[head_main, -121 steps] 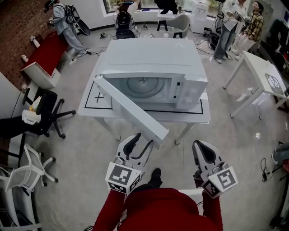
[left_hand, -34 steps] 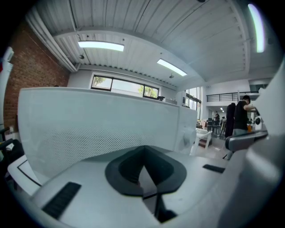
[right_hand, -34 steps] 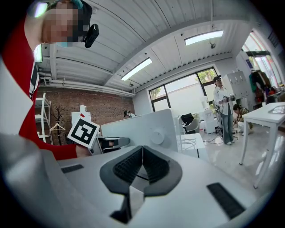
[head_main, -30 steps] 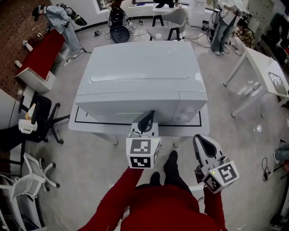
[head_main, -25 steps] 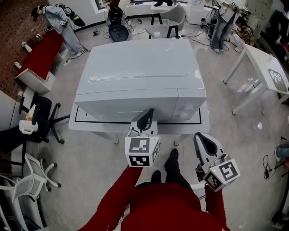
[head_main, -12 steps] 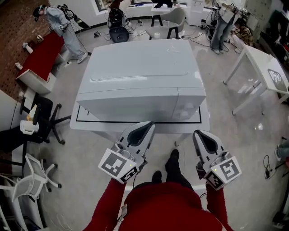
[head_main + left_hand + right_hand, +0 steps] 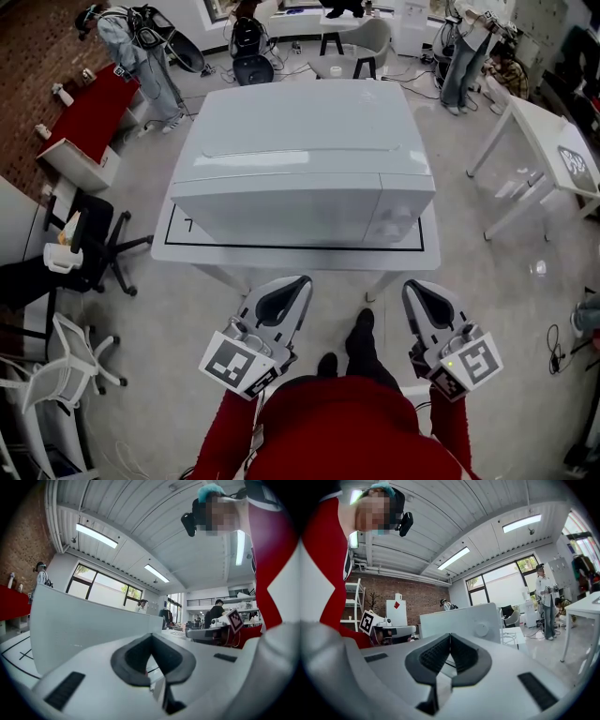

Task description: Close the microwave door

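Observation:
The white microwave (image 7: pixel 305 122) stands on a white table (image 7: pixel 184 249), and its door (image 7: pixel 277 214) lies flush against the front beside the control panel (image 7: pixel 398 217). My left gripper (image 7: pixel 298 281) hangs shut and empty in front of the table's near edge, apart from the door. My right gripper (image 7: pixel 412 286) is beside it, also shut with nothing in it. In the left gripper view the microwave (image 7: pixel 84 630) fills the left beyond the closed left gripper (image 7: pixel 151 637). From the right gripper view, the microwave (image 7: pixel 459 620) and its round knob (image 7: pixel 479 629) show past the right gripper (image 7: pixel 450 637).
A black office chair (image 7: pixel 94 248) and a white chair (image 7: pixel 66 361) stand at the left. A second white table (image 7: pixel 539 150) is at the right. A red bench (image 7: pixel 89 122) and several people are at the back. My shoes (image 7: pixel 356 333) are just under the table's front.
The door, open at an angle in the oldest frame, is now flush. My left gripper has drawn back from the door toward me and leftward. The right gripper has barely shifted.

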Available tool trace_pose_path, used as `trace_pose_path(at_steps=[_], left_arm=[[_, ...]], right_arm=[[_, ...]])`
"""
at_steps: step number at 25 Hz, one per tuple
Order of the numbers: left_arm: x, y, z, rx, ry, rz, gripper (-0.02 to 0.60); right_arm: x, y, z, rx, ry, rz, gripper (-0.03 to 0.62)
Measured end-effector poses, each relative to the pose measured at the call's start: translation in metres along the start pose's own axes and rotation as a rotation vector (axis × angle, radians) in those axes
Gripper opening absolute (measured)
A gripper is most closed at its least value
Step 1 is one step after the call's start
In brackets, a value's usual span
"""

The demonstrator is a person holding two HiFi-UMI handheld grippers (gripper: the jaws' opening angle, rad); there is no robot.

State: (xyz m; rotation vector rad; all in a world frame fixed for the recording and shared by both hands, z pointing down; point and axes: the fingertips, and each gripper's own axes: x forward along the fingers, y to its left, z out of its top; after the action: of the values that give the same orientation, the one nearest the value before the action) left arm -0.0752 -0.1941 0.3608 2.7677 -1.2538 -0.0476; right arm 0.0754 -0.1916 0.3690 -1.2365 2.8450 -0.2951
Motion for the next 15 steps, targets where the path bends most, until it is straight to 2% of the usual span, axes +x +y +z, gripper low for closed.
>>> trace_pose_path(at_steps=[3, 8, 15], left_arm=[[-0.004, -0.001, 0.002, -0.005, -0.007, -0.005, 0.009], [-0.011, -0.003, 0.003, 0.001, -0.004, -0.007, 0.009], [-0.012, -0.008, -0.001, 0.005, 0.0, -0.006, 0.009]], right_arm=[[0.004, 0.01, 0.01, -0.025, -0.042, 0.016, 0.014], [-0.001, 0.013, -0.001, -0.006, 0.01, 0.006, 0.014], [0.0, 0.017, 0.002, -0.045, -0.006, 0.005, 0.012]])
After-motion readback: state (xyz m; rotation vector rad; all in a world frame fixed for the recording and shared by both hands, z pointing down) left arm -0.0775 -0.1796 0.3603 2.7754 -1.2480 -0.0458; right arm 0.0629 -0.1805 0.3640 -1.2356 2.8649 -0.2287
